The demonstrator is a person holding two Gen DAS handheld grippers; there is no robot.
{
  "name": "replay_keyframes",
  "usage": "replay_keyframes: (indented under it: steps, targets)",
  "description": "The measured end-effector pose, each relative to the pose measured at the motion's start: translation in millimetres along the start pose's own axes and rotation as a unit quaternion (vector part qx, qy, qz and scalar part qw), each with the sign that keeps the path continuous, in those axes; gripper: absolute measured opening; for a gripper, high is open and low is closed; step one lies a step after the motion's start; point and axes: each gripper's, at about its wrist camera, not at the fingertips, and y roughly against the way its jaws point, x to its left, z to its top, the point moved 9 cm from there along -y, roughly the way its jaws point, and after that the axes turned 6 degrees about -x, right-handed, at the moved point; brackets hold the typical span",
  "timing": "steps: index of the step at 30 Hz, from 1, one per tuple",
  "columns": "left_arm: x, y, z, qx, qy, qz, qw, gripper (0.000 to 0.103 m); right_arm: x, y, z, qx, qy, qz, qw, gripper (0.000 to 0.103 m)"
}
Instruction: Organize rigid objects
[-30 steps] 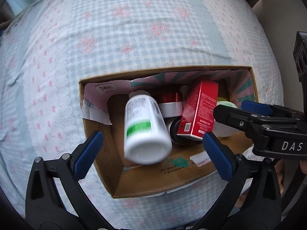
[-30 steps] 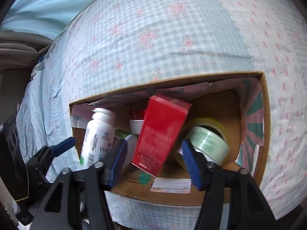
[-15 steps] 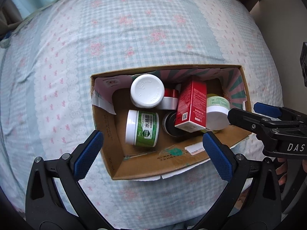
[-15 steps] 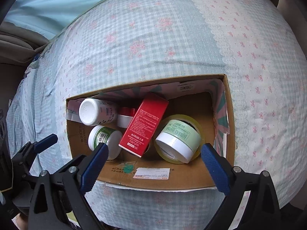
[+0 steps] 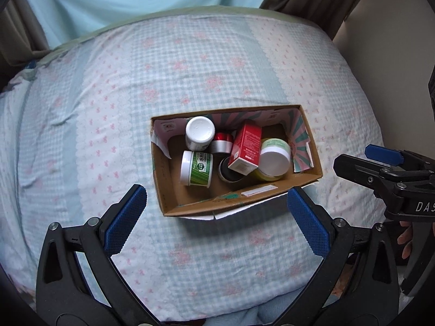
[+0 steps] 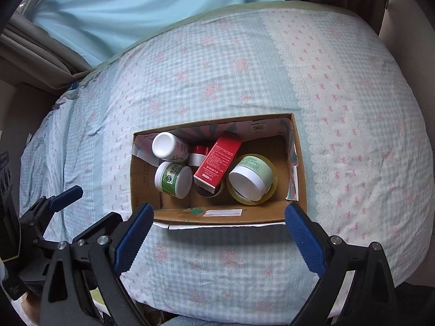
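A cardboard box [image 5: 239,206] sits open on a bed [image 5: 190,81] covered in a pale blue checked quilt with pink flowers, at the centre of both views. Inside the box, toward its upper left, a white pill bottle [image 5: 199,133] lies with its cap facing up. Just below it rests a white jar with a green label [image 5: 197,168]. A red carton [image 5: 246,149] leans tilted in the middle of the box, its lower end over a dark roll [image 5: 228,175]. Behind the carton a small red and silver tin [image 5: 223,143] is partly hidden. To the right, a pale green jar with a white lid [image 5: 274,157] lies on its side inside a roll of yellowish tape [image 6: 254,180].

The left tongs [image 5: 217,222] hang at the bottom of the left view, their blue pads spread wide apart and empty, on the near side of the box. The right tongs [image 6: 217,231] are likewise spread wide and empty at the bottom of the right view, also near the box's front wall. A light blue curtain [image 6: 136,5] fills the upper left of the frame
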Motion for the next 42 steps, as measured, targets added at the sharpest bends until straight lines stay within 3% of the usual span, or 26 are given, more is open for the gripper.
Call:
replay_keyframes:
  steps: [8,15,22,28,42]
  targets:
    - [-35.2,110.5,19.2,-0.114,0.005,0.02,0.9932,0.103,-10.9,106.2,5.9,-0.092,0.038,-0.024,0.995,0.096]
    - [-74.9,199.2,23.5,-0.224,0.034,0.046,0.973,0.103,-25.9,216.9,11.9,-0.204,0.085,-0.048,0.974,0.096]
    - [-111.6,254.7,22.9,-0.305,0.041,0.028,0.9511,0.103,-42.9,288.1,4.3,-0.285,0.106,-0.053,0.951,0.096]
    - [-131.8,275.8,18.4,-0.34,0.022,0.049,0.939,0.103,-55.3,306.1,-8.3,-0.311,0.105,-0.062,0.943,0.096]
    - [-141.0,284.4,2.9,-0.353,0.013,0.06,0.9336,0.103,-67.8,325.3,-21.5,-0.344,0.095,-0.071,0.932,0.096]
